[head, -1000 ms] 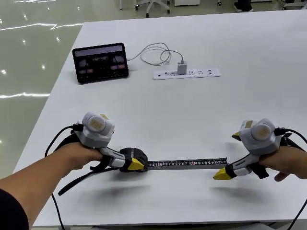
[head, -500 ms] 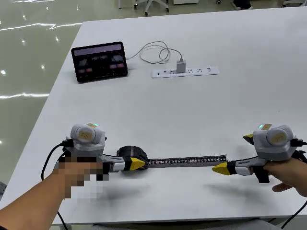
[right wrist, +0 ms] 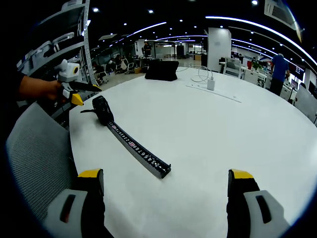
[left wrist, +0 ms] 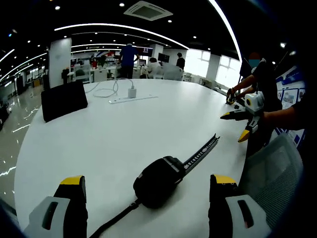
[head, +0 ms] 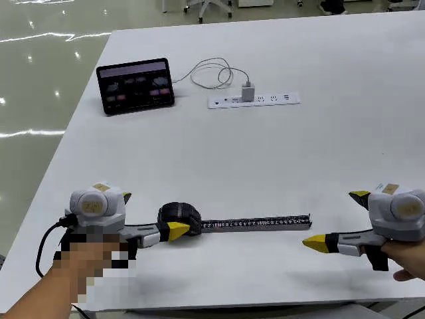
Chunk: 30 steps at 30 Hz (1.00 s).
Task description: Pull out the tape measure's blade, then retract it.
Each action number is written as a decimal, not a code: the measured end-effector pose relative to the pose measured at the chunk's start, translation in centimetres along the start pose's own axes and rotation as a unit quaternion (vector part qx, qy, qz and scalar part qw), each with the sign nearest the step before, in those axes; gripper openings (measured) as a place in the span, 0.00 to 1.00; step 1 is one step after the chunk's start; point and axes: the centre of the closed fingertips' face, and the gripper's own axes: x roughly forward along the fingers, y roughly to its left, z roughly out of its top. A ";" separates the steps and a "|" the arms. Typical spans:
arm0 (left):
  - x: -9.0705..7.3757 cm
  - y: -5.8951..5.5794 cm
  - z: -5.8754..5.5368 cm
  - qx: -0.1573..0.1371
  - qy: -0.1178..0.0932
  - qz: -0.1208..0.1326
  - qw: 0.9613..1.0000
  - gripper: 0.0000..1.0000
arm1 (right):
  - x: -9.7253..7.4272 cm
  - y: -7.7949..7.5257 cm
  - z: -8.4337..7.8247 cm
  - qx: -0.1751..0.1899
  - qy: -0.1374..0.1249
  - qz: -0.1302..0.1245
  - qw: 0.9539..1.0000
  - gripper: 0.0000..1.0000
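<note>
The black tape measure lies on the white table near the front edge, its blade pulled out to the right and flat on the surface. My left gripper is open just left of the case, one yellow fingertip close beside it. In the left gripper view the case sits loose between the wide-open jaws of the left gripper. My right gripper is open, a short way right of the blade's end. The blade tip lies free ahead of the right gripper.
A dark tablet stands at the back left. A white power strip with a charger and coiled cable lies behind the middle. The table's front edge runs close below the tape.
The left gripper has let go of the case and drawn back to the left. The right gripper has backed off to the right from the blade's end. The blade stays out.
</note>
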 end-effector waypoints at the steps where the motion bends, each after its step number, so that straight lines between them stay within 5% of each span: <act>1: -0.3 -0.2 0.0 0.003 -0.003 -0.002 1.000 1.00 | -0.3 0.2 -0.1 -0.002 -0.001 0.001 1.000 1.00; 10: -2.3 0.3 -1.1 0.003 0.002 0.012 1.000 1.00 | -2.1 0.8 -0.7 0.002 -0.006 -0.007 1.000 1.00; 13: -2.8 1.1 -2.2 -0.001 0.021 0.029 0.999 1.00 | -2.7 1.3 -1.1 0.017 -0.014 0.003 1.000 1.00; 16: -3.3 0.8 -1.9 -0.009 0.004 0.024 1.000 1.00 | -3.3 1.5 -1.4 0.006 -0.014 -0.004 1.000 1.00; 24: -4.4 0.1 -1.8 0.000 0.000 0.028 1.000 1.00 | -5.1 0.9 -2.1 0.011 -0.012 -0.018 1.000 1.00; 30: -5.0 -0.3 -2.8 -0.010 0.005 0.032 0.999 1.00 | -5.9 1.6 -2.1 -0.002 -0.019 -0.013 1.000 1.00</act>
